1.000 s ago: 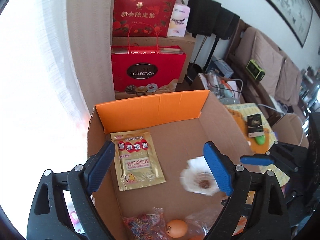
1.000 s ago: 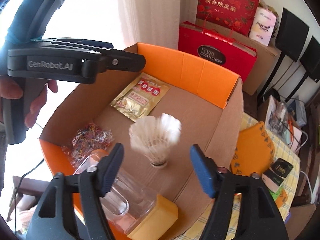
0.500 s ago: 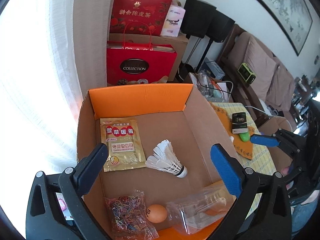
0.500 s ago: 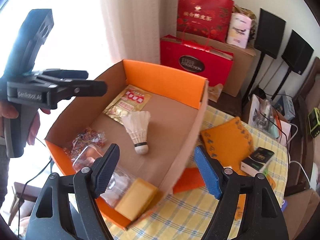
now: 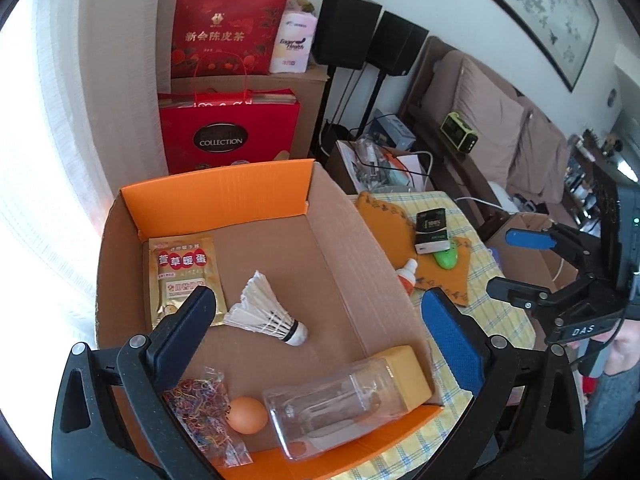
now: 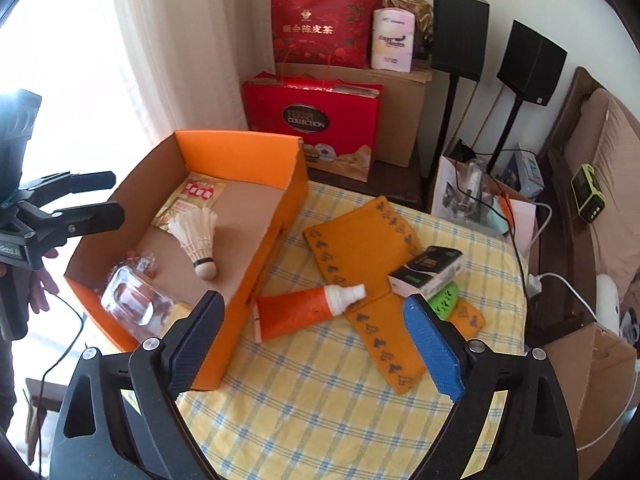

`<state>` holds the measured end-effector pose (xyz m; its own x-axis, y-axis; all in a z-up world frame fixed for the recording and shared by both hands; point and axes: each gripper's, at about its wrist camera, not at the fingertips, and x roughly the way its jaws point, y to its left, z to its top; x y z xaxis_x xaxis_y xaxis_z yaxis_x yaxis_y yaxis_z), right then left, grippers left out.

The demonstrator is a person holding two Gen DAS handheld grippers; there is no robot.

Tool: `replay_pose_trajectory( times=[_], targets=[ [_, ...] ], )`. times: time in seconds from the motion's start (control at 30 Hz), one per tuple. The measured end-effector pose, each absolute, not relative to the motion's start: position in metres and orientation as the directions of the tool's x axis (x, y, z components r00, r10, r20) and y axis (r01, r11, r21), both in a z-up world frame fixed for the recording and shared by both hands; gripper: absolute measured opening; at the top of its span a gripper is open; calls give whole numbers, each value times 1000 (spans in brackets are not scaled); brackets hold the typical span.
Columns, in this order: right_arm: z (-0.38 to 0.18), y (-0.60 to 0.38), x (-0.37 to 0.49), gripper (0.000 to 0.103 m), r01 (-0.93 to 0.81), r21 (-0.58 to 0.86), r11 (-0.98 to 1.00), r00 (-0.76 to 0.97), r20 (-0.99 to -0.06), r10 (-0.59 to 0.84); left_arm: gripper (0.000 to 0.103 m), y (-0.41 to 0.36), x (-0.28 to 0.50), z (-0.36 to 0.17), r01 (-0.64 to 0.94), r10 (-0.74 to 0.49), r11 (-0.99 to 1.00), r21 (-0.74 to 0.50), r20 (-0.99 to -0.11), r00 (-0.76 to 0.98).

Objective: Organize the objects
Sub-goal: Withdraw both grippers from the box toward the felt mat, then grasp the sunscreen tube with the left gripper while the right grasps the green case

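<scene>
Both empty, right tool [image 6: 316, 344] and left tool [image 5: 316, 336] spread wide, tube [image 6: 304, 310] lying on bench [image 6: 320, 400] against box [image 6: 256, 280]: risks rolling away or snagging box wall mid-grab.

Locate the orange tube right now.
In the right wrist view the orange tube lies flat on the checked tablecloth, just outside the cardboard box wall, its white cap toward the orange mat.

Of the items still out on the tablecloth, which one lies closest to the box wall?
The orange tube with the white cap: its flat end lies right by the cardboard box. The black carton and green gadget lie farther right.
</scene>
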<state>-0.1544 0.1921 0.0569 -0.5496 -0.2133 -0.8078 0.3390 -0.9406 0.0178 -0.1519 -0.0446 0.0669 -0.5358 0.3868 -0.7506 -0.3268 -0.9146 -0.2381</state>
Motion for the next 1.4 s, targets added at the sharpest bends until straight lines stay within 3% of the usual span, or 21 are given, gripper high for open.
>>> replay_pose_trajectory(
  times=[0.5, 0.9, 1.17, 1.4],
  targets=[
    [39, 273, -162, 100, 163, 58, -985, -542, -829, -139, 103, 69, -141, 57, -468, 386, -870, -157, -806, -449],
    [28, 297, -169, 99, 118, 80, -990, -541, -830, -132, 103, 134, -161, 27, -553, 255, -833, 11, -880, -400],
    [22, 314, -178, 89, 64, 125, -990, -534, -834, -140, 96, 168, -179, 9, -590, 150, -799, 116, -912, -382],
    [14, 327, -184, 71, 30, 176, -984, -527, -834, -165, 94, 189, -198, -15, -610, 15, -761, 220, -934, -356]
  ],
)
